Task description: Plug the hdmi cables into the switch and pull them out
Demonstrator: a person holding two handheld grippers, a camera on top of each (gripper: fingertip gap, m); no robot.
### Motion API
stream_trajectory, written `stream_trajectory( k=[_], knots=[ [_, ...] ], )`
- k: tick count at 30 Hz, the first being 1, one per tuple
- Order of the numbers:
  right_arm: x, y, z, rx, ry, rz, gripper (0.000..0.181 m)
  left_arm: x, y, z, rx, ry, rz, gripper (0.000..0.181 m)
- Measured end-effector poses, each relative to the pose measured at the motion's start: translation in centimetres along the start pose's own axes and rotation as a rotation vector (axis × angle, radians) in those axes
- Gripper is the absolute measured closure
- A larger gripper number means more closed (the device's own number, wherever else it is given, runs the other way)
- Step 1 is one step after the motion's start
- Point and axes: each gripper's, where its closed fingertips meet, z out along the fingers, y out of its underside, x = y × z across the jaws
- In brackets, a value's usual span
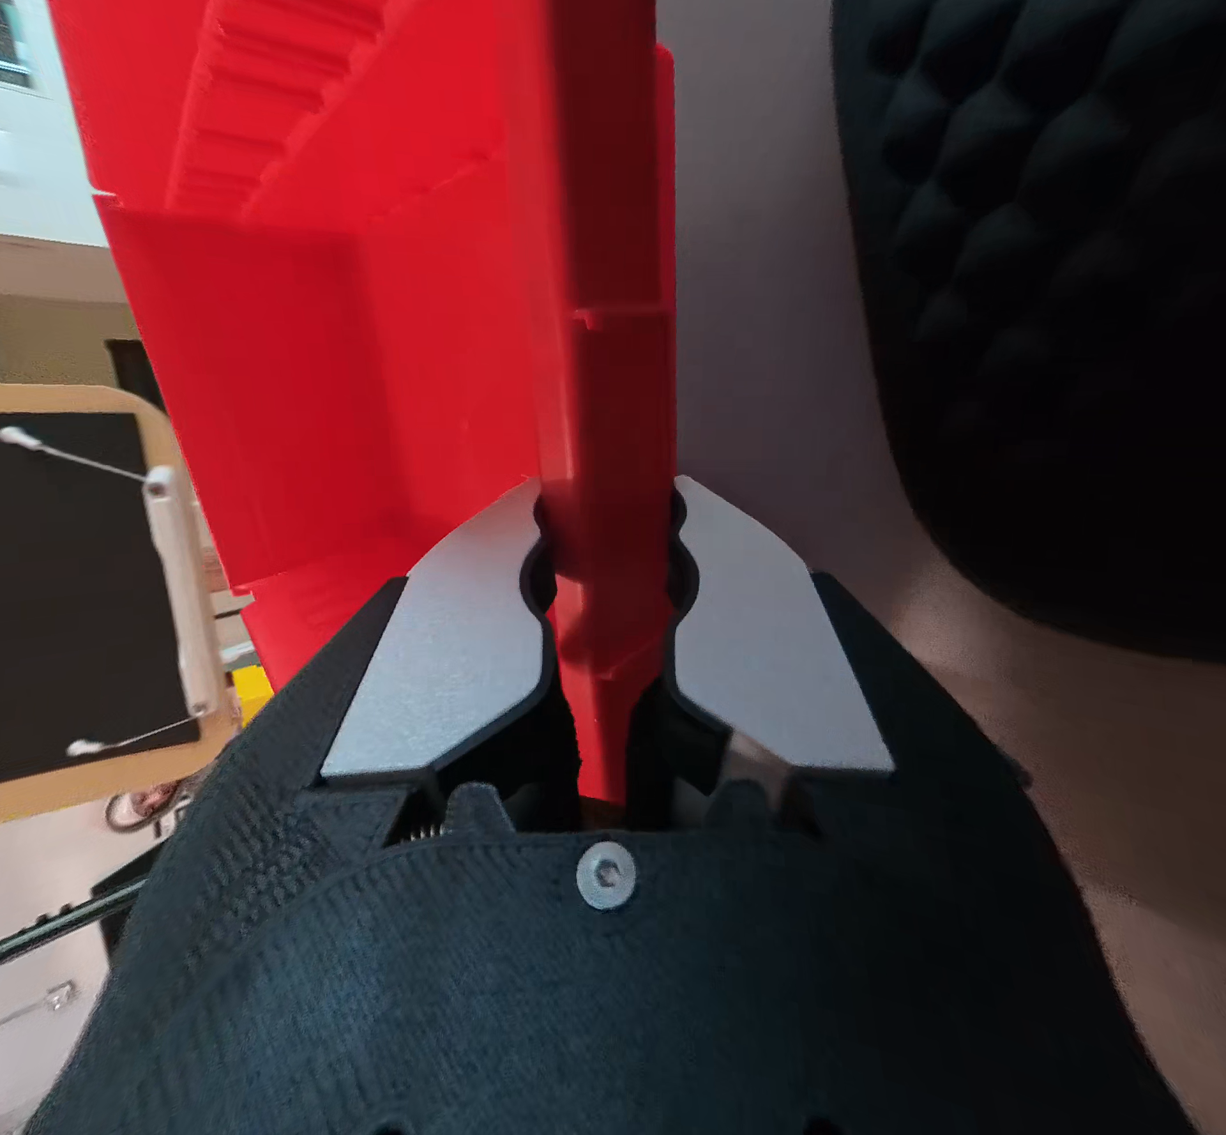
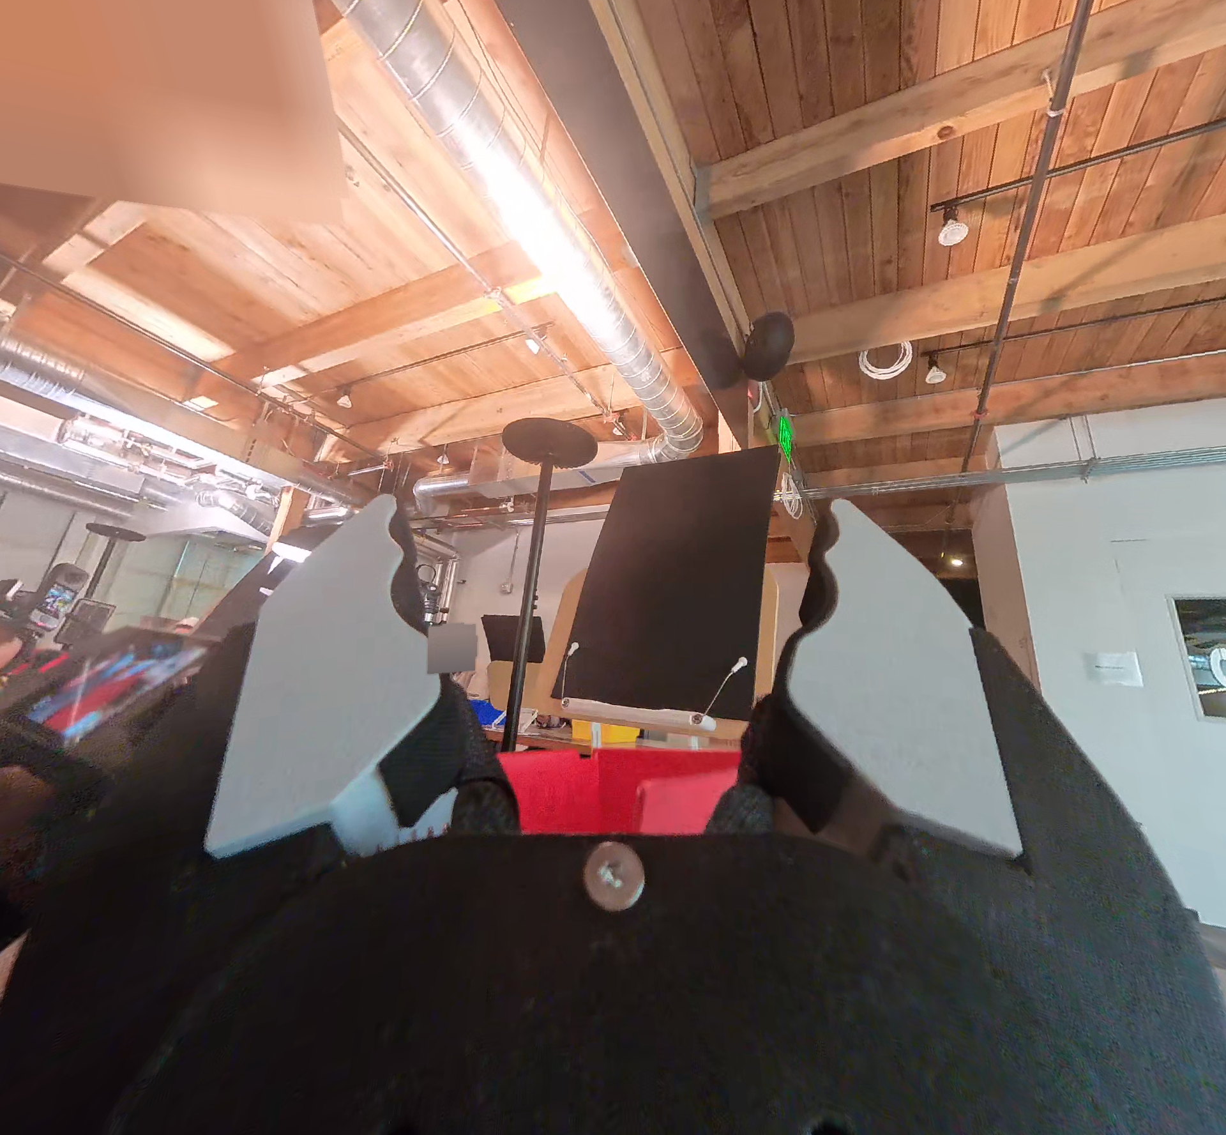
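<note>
No HDMI cable or switch shows in either view. In the left wrist view my left gripper [image 1: 607, 506] is shut on a thin upright wall of a large red plastic part [image 1: 398, 240], which fills the upper left of the frame. Its grey fingers [image 1: 464, 625] press the wall from both sides. In the right wrist view my right gripper [image 2: 613, 512] is open and empty, and points up toward the ceiling. A red plastic part [image 2: 577, 791] shows low between its fingers, behind the gripper body.
Black acoustic foam [image 1: 1028, 240] with pyramid bumps hangs close on the right. A black board on a wooden stand [image 2: 677, 585] stands ahead and also shows in the left wrist view [image 1: 66, 572]. A black pole [image 2: 531, 605], a metal duct [image 2: 464, 108] and a lit screen [image 2: 113, 685] are around.
</note>
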Motion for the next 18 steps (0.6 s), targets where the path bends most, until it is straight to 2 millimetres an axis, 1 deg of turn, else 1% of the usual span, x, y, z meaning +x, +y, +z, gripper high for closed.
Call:
stream_trajectory(
  k=[4, 7, 8, 9, 11, 13, 14, 15, 16, 17, 18],
  knots=[
    [0.2, 0.0, 0.0, 0.000, 0.013, 0.012, 0.069, 1.8, 0.1, 1.1, -0.002, 0.043, 0.007, 0.152],
    [0.4, 0.2, 0.0, -0.012, 0.028, -0.015, 0.072, 2.2, 0.4, 1.5, -0.013, -0.014, 0.043, 0.150],
    [0.5, 0.2, 0.0, -0.017, 0.038, -0.031, 0.073, 1.9, 0.3, 1.3, -0.005, -0.049, 0.030, 0.148],
    [0.7, 0.3, -0.1, -0.022, 0.051, -0.051, 0.075, 1.4, 0.2, 0.7, 0.009, -0.085, 0.010, 0.136],
    [1.0, 0.3, -0.1, -0.030, 0.074, -0.107, 0.078, 0.4, -0.1, -1.0, 0.076, -0.127, -0.073, 0.117],
    [0.8, 0.5, -0.1, -0.040, 0.067, -0.147, 0.082, -0.6, -0.4, -3.6, 0.209, -0.164, -0.206, 0.114],
    [0.3, 0.9, 0.0, -0.060, 0.039, -0.140, 0.088, -1.2, 0.0, -5.1, 0.268, -0.196, -0.268, 0.113],
    [-0.6, 1.6, 0.0, -0.099, -0.002, -0.126, 0.096, -1.7, 0.9, -6.4, 0.305, -0.230, -0.326, 0.114],
    [-1.6, 2.7, -0.2, -0.172, -0.049, -0.123, 0.114, -2.0, 2.4, -7.5, 0.312, -0.257, -0.375, 0.114],
    [-2.9, 4.1, -0.4, -0.272, -0.121, -0.137, 0.134, -2.0, 4.3, -8.3, 0.290, -0.273, -0.417, 0.114],
    [-4.7, 5.6, -0.8, -0.368, -0.225, -0.151, 0.140, -1.6, 6.6, -8.8, 0.245, -0.279, -0.454, 0.114]
  ],
)
